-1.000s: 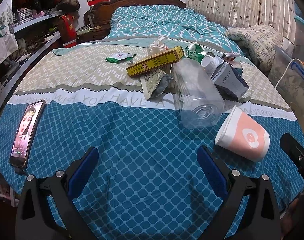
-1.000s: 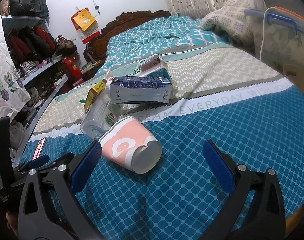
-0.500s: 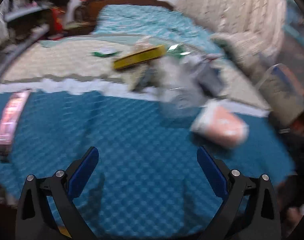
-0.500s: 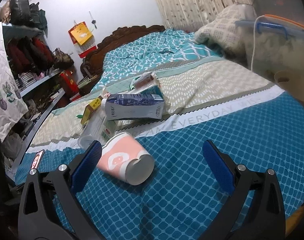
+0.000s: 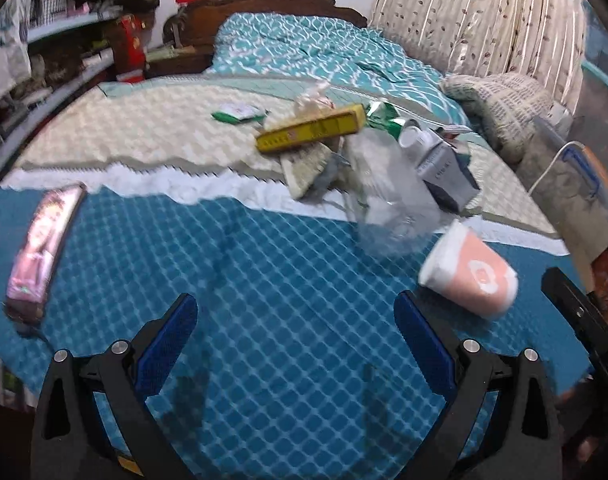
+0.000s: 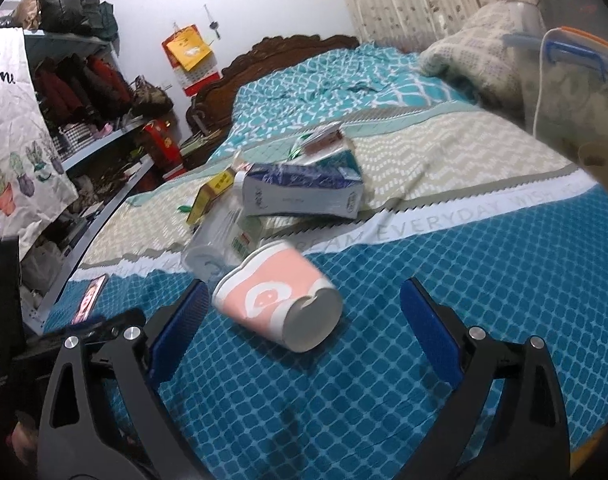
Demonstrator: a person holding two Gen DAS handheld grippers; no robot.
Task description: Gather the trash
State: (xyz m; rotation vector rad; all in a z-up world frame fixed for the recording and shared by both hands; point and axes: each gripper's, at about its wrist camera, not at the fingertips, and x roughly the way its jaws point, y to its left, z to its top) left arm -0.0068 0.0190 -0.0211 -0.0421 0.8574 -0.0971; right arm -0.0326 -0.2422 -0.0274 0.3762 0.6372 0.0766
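Observation:
Trash lies heaped on the bed. A pink and white paper cup [image 5: 470, 276] lies on its side nearest me; it also shows in the right wrist view [image 6: 278, 300]. Behind it lie a clear plastic bottle [image 5: 388, 196], a blue and white carton [image 6: 300, 196], a yellow box [image 5: 310, 134], a crumpled wrapper [image 5: 306, 166] and a green packet [image 5: 238, 114]. My left gripper [image 5: 296, 340] is open and empty above the blue quilt, left of the cup. My right gripper [image 6: 304, 328] is open, with the cup lying between its fingers' line of sight, just ahead.
A phone [image 5: 44, 248] lies on the bed's left edge. A shelf with clothes [image 6: 76, 92] runs along the left. A clear storage bin [image 6: 576, 92] and a folded blanket [image 5: 504, 108] sit to the right. The headboard [image 5: 272, 4] is at the back.
The left gripper swung quickly, blurring the view, and now sits a little nearer the heap. The right gripper moved closer to the cup. Both stay open.

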